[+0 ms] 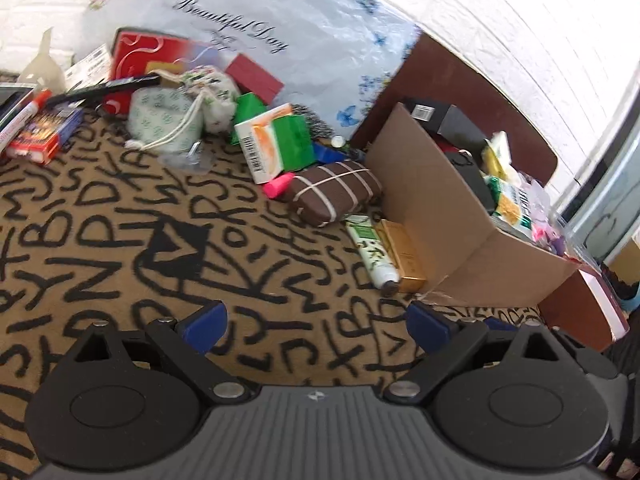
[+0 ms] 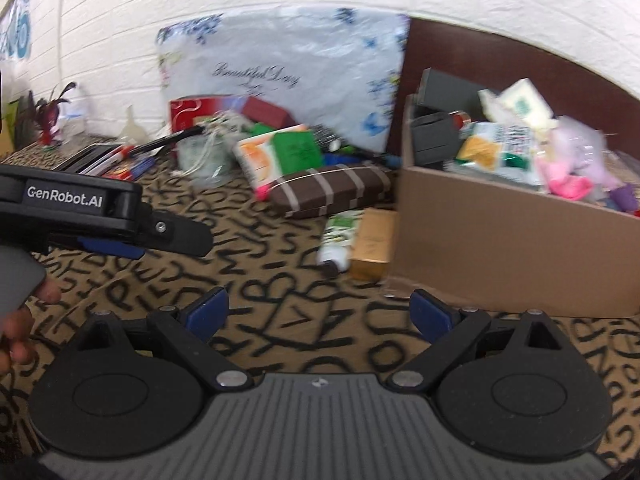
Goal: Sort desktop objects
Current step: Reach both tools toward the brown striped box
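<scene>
A cardboard box (image 1: 432, 204) (image 2: 500, 240) stands at the right, filled with black boxes, packets and pink items. Left of it lies a pile: a brown striped case (image 1: 334, 192) (image 2: 332, 192), a green-white tube (image 1: 372, 250) (image 2: 338, 236), a gold box (image 1: 404, 256) (image 2: 372, 244), an orange-white carton (image 1: 262, 142) (image 2: 256, 154), a green box (image 1: 298, 140) (image 2: 296, 146), a pink marker (image 1: 278, 185) and drawstring pouches (image 1: 176, 116). My left gripper (image 1: 316, 320) hovers open over the patterned cloth, empty. My right gripper (image 2: 320, 314) is open and empty too. In the right wrist view the left gripper (image 2: 120, 236) shows from the side.
The lettered tan cloth (image 1: 120, 240) (image 2: 280, 320) covers the desk. A floral plastic bag (image 1: 260, 32) (image 2: 288, 72) leans on the white brick wall. Red boxes (image 1: 144, 56), pens and a card pack (image 1: 40, 132) lie at the back left. A hand (image 2: 20, 332) holds the left gripper.
</scene>
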### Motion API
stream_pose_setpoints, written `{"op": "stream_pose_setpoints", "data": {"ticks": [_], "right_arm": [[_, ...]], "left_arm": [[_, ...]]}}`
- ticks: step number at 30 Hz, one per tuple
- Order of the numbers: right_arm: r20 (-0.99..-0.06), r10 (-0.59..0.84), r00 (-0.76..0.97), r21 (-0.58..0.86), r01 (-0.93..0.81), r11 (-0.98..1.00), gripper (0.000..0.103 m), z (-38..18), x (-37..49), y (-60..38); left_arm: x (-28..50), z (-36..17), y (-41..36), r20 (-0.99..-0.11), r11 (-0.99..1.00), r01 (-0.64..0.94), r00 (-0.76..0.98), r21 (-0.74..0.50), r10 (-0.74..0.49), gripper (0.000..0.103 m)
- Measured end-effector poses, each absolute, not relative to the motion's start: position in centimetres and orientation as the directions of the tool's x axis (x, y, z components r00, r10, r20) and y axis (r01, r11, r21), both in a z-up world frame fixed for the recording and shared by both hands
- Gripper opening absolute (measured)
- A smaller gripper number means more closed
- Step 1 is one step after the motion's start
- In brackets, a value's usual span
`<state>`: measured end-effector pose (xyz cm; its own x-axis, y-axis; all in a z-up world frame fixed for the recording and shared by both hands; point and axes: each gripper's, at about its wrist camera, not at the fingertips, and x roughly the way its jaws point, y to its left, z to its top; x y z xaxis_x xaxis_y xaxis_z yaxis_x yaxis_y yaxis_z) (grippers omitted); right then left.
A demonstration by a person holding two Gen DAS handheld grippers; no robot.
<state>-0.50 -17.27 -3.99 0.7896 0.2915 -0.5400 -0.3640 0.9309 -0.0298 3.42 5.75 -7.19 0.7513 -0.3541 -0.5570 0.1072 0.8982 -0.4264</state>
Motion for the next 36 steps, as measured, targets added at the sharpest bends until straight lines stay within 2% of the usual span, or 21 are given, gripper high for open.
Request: {"op": "stream_pose_setpoints", "data": {"ticks": [3,5,11,17,22,24,36], "right_arm": [[-0.542,0.293,0.788,-0.031,-0.367,0.930,0.090,-4.4,0.4,-16.2],[-0.545,0.263,0.796,-0.046,-0.342,0.939,0.078,-4.7,1.4,-15.8],[-0.574,0.186,0.797,-0.067,-0.272,0.960,0.068,-5.8,4.6,-15.2],[-0.608,0.176,0.774,-0.050,-0.259,0.965,0.067,-7.0,6.5,-14.5],[-0.585,0.266,0.766,-0.032,-0.349,0.936,0.066,-7.4,7.0,-13.0],[-0.570,0.301,0.765,-0.019,-0.378,0.925,0.060,-7.3,6.7,-13.1],[-0.568,0.177,0.804,-0.095,-0.278,0.956,0.058,-7.4,8.1,-12.7]], "left_arm": [[4.0,-7.3,6.5,-0.582,0.905,0.057,0.748,-0.422,-0.319,0.099],[4.4,-7.4,6.8,-0.595,0.915,0.031,0.751,-0.402,-0.287,0.099],[6.1,-7.6,7.4,-0.586,0.909,0.035,0.755,-0.415,-0.296,0.098],[7.5,-7.5,7.1,-0.580,0.913,0.065,0.754,-0.403,-0.309,0.095],[9.4,-6.9,6.4,-0.567,0.917,0.125,0.752,-0.378,-0.336,0.085],[10.1,-6.7,6.1,-0.555,0.919,0.152,0.757,-0.363,-0.344,0.084],[17.6,-6.1,1.8,-0.543,0.926,0.264,0.753,-0.269,-0.372,0.085]]}}
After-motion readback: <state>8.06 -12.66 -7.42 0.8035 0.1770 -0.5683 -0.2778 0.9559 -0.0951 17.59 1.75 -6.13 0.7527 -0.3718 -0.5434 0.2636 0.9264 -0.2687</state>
